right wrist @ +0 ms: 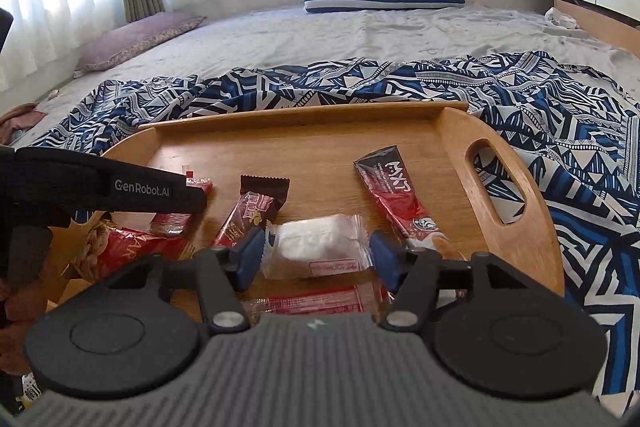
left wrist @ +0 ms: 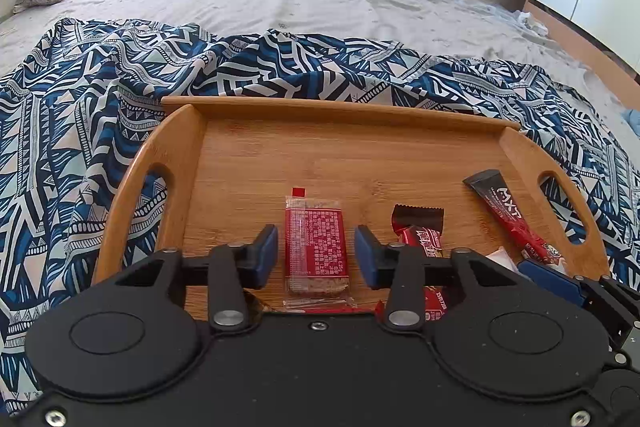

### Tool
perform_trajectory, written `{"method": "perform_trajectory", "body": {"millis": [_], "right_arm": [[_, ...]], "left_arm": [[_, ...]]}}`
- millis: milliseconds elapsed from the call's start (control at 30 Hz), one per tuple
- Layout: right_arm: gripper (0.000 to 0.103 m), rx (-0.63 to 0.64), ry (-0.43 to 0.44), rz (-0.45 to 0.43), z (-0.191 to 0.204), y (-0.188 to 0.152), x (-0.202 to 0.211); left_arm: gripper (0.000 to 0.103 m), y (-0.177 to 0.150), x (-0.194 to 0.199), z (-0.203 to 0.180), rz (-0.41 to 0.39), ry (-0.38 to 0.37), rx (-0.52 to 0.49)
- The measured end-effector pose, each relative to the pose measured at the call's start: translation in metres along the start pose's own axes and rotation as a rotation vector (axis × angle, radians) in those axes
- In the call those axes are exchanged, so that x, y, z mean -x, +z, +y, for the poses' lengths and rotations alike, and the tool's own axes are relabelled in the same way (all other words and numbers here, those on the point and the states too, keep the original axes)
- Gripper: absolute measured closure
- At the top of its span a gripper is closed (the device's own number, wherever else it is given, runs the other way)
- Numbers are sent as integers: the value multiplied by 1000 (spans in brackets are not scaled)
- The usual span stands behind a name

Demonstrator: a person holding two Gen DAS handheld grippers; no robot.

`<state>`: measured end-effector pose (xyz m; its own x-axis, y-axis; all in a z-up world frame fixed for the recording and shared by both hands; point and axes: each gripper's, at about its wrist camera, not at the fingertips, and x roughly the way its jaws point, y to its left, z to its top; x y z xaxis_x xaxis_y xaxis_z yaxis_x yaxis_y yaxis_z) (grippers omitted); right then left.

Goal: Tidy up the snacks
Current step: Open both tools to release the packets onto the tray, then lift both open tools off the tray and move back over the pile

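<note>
Several snacks already lie on the wooden tray [left wrist: 360,115] on the bed, loosely scattered, so the sorting looks partway done at best. The left gripper [left wrist: 316,255] is spread open around a red wafer packet [left wrist: 316,247], its fingers clear of the wrapper on both sides. The right gripper [right wrist: 316,259] is likewise open, bracketing a white clear-wrapped snack [right wrist: 316,247]. Ahead of it lie a dark-red candy bar [right wrist: 252,213] and a long red-black stick packet [right wrist: 394,195].

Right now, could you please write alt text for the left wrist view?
The open left gripper straddles a red clear-wrapped snack bar on a wooden tray. The tray rests on a blue patterned cloth on a bed.
</note>
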<state>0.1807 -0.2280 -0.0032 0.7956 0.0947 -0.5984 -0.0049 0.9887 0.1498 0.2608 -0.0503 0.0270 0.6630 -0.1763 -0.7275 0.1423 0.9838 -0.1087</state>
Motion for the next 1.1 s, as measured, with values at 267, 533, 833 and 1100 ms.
{"method": "perform_trajectory", "body": {"millis": [267, 533, 833, 1100], "right_arm": [[24, 20, -4, -27, 5, 3, 12], [16, 42, -2, -58, 7, 6, 32], [10, 61, -2, -92, 10, 3, 62], [5, 81, 12, -110, 16, -11, 89]], "left_arm": [[30, 0, 22, 4, -37, -14, -9], [17, -4, 52, 12, -71, -36, -2], [7, -22, 96, 21, -126, -42, 4], [5, -50, 128, 28, -157, -59, 22]]}}
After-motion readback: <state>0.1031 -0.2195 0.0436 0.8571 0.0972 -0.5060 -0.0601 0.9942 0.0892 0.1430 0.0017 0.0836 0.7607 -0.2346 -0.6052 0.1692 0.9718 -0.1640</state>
